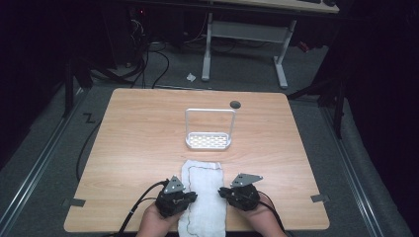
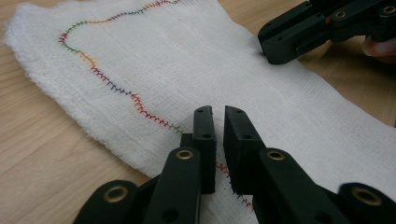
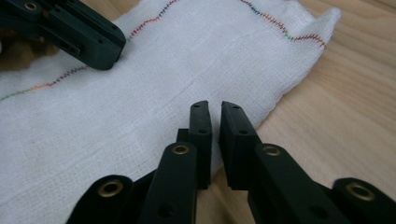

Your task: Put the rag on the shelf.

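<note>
White gauze cloth with multicolour stitched line [image 1: 205, 197] overhangs near edge of wooden desk [image 1: 138, 148], end cut off. Left gripper [image 2: 218, 112], right gripper [image 3: 214, 106] flank it, jaws nearly clenched, empty.

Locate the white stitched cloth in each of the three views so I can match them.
High view: the white cloth lies at the table's near edge, between both grippers.
Left gripper view: it spreads from upper left to lower right, under the jaws.
Right gripper view: it covers the left and centre.
Shared landmark: the multicoloured stitched line near its border.
</note>
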A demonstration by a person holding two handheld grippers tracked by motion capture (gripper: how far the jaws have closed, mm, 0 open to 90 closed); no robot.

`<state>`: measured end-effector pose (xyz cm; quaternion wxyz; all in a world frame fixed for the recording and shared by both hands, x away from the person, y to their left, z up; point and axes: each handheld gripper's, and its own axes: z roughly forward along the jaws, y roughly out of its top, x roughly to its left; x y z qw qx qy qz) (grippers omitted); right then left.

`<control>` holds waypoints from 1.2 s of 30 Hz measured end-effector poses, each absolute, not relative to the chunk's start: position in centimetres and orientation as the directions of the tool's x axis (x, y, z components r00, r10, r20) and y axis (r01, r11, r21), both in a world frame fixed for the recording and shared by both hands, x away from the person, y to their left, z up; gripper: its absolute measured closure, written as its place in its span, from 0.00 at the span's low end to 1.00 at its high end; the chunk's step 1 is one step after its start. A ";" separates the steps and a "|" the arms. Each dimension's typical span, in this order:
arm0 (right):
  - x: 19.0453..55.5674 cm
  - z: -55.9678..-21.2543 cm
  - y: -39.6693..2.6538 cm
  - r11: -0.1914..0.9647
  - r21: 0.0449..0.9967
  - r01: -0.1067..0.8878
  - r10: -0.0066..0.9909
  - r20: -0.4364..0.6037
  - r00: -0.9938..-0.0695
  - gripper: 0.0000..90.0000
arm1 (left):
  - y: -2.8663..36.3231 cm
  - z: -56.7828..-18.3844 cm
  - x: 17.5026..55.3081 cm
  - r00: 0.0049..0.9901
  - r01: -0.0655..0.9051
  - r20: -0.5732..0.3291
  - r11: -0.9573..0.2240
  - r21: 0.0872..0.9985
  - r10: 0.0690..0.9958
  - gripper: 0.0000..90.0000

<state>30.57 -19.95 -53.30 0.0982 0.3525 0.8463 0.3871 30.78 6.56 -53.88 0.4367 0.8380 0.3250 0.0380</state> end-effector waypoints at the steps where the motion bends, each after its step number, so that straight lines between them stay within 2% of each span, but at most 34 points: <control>1: 30.6 -53.3 -20.1 0.446 0.724 0.526 0.669 0.121 -0.733 0.84 | 6.7 -53.8 30.9 0.782 0.510 -0.218 -0.399 0.762 0.584 0.90; 7: 30.5 -53.4 -19.9 0.460 0.729 0.507 0.642 0.121 -0.757 0.73 | 8.1 -53.3 31.8 0.732 0.499 -0.166 -0.355 0.791 0.661 0.67; 8: 30.5 -53.4 -19.9 0.460 0.729 0.507 0.642 0.121 -0.757 0.73 | 8.7 -53.1 32.2 0.710 0.505 -0.165 -0.332 0.797 0.685 0.67; 9: 30.7 -53.4 -20.0 0.451 0.730 0.514 0.631 0.146 -0.762 0.68 | 9.2 -53.2 33.2 0.691 0.510 -0.159 -0.320 0.798 0.705 0.59; 10: 30.7 -53.4 -20.0 0.451 0.730 0.514 0.631 0.146 -0.762 0.68 | 9.2 -53.2 33.2 0.691 0.510 -0.159 -0.320 0.798 0.705 0.56; 11: 30.9 -53.5 -20.0 0.460 0.737 0.495 0.615 0.137 -0.776 0.65 | 9.4 -53.4 34.5 0.663 0.534 -0.167 -0.305 0.789 0.730 0.54; 17: 30.9 -53.4 -19.5 0.504 0.735 0.453 0.593 0.087 -0.801 0.64 | 8.8 -53.5 37.6 0.645 0.551 -0.172 -0.296 0.780 0.745 0.50; 20: 30.9 -53.3 -19.5 0.513 0.730 0.452 0.592 0.080 -0.802 0.64 | 8.2 -53.4 38.7 0.640 0.553 -0.175 -0.290 0.782 0.748 0.51; 23: 31.0 -53.0 -19.5 0.492 0.739 0.461 0.605 0.091 -0.791 0.67 | 7.8 -53.6 39.4 0.634 0.582 -0.190 -0.301 0.755 0.749 0.60; 29: 31.5 -52.2 -20.1 0.429 0.769 0.474 0.674 0.077 -0.735 0.68 | 7.1 -53.9 39.3 0.632 0.572 -0.193 -0.283 0.770 0.751 0.68; 32: 32.0 -52.3 -20.2 0.424 0.771 0.475 0.689 0.066 -0.722 0.68 | 7.1 -54.0 39.4 0.639 0.575 -0.210 -0.278 0.769 0.740 0.78; 36: 33.9 -52.4 -20.4 0.368 0.776 0.512 0.734 0.096 -0.673 0.62 | 7.1 -54.1 39.3 0.644 0.577 -0.216 -0.280 0.767 0.734 0.86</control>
